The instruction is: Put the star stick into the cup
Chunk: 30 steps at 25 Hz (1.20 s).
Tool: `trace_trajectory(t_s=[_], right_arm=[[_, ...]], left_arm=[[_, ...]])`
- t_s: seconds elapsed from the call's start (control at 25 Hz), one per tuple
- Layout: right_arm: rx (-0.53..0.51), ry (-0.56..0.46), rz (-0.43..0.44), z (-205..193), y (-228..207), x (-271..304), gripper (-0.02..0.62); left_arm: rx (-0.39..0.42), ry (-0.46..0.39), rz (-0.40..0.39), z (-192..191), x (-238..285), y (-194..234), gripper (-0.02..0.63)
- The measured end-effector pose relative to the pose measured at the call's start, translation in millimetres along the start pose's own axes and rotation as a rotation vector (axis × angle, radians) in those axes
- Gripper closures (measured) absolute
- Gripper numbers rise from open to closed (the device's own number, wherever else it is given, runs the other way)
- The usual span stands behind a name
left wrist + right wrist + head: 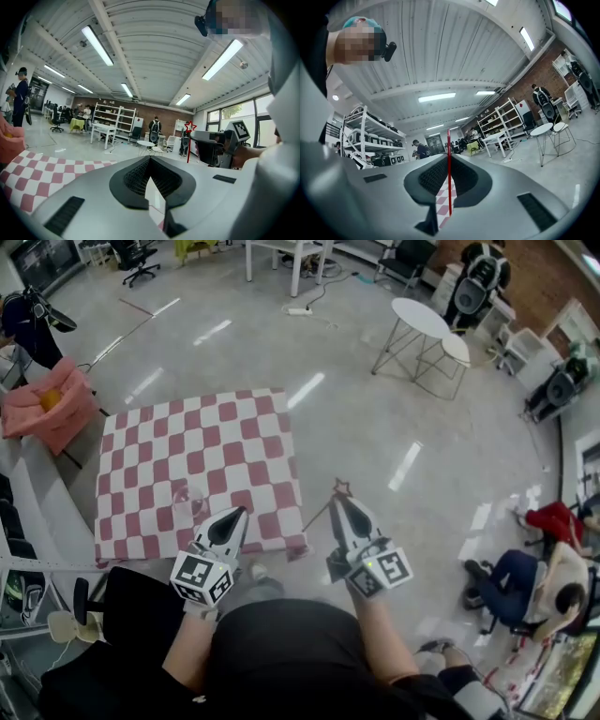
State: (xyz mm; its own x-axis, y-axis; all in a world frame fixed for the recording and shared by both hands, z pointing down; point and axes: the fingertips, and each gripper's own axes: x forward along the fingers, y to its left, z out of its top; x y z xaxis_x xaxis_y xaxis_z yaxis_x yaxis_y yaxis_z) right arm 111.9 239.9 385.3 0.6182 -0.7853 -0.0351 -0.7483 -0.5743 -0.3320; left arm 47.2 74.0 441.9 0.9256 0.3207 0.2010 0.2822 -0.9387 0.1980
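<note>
Over the bench, head view: the red-and-white checked bench (141, 427) carries a clear cup (187, 498) close to its near edge, upright as far as I can tell.
Head view, left gripper: the left gripper (234, 515) hovers just right of the cup and apart from it, tips pointing away from the person.
Head view, right gripper: the right gripper (341, 501) is past the bench's near right corner, over the floor (394, 427). The star stick (342, 487) rises from its tips with the star on top.
Left gripper view, jaws: clenched at the tips with nothing between them. Only a sliver of the checked bench top shows through the gap behind.
Left gripper view, stick: the star and red shaft stand upright off to the right, in the other gripper. The cup does not show here.
Right gripper view, jaws: grasping the thin red shaft, which runs straight up the middle. The star cannot be made out from this angle.
Step in hand: carrying. The stick is held but is not yet in the cup, which sits off to its left.
Next move: probably swing the right gripper left until the shaft's lower end is over the cup's mouth, then lower and release. The left gripper is close enough to steady the cup.
Hard to make out: the cup's rim is faint against the checks. A thin line slanting down-left from the right gripper may be shaft or shadow.
</note>
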Motion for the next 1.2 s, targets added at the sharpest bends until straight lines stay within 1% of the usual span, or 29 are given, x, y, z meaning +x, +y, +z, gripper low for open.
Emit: trace_trajectory(t_s=[0.12,0.28,0.48,0.6,0.76,0.88,1.0,1.2], right_arm=[[-0.006,-0.005,-0.010,-0.1,5.4,31.0,0.568],[-0.013,-0.007,-0.010,-0.8,14.2,61.3,0.567],[-0.016,0.014,0.011,-4.6,19.1,85.8,0.568],[-0.002,0.026,0.042,-5.5,20.8,103.2,0.568],[0.043,0.036,0.134,-2.2,26.8,133.1,0.568],[0.034,0.076,0.180,-8.0,22.7,153.1,0.567],[0.070,0.089,0.263,-5.3,30.7,180.3,0.568],[0.074,0.169,0.420,-19.1,48.6,223.4,0.567]], left_arm=[[0.000,-0.003,-0.020,8.8,5.4,28.0,0.566],[-0.002,-0.010,-0.034,16.3,9.0,55.3,0.566],[-0.025,-0.018,-0.017,20.3,7.3,74.3,0.566],[-0.040,-0.023,0.007,21.2,6.9,83.1,0.566],[-0.061,-0.031,0.068,23.1,7.1,98.1,0.566],[-0.067,-0.032,0.128,23.6,5.0,110.4,0.566],[-0.079,-0.039,0.212,25.0,-1.2,125.0,0.566],[-0.118,-0.051,0.383,21.7,-24.0,144.1,0.566]])
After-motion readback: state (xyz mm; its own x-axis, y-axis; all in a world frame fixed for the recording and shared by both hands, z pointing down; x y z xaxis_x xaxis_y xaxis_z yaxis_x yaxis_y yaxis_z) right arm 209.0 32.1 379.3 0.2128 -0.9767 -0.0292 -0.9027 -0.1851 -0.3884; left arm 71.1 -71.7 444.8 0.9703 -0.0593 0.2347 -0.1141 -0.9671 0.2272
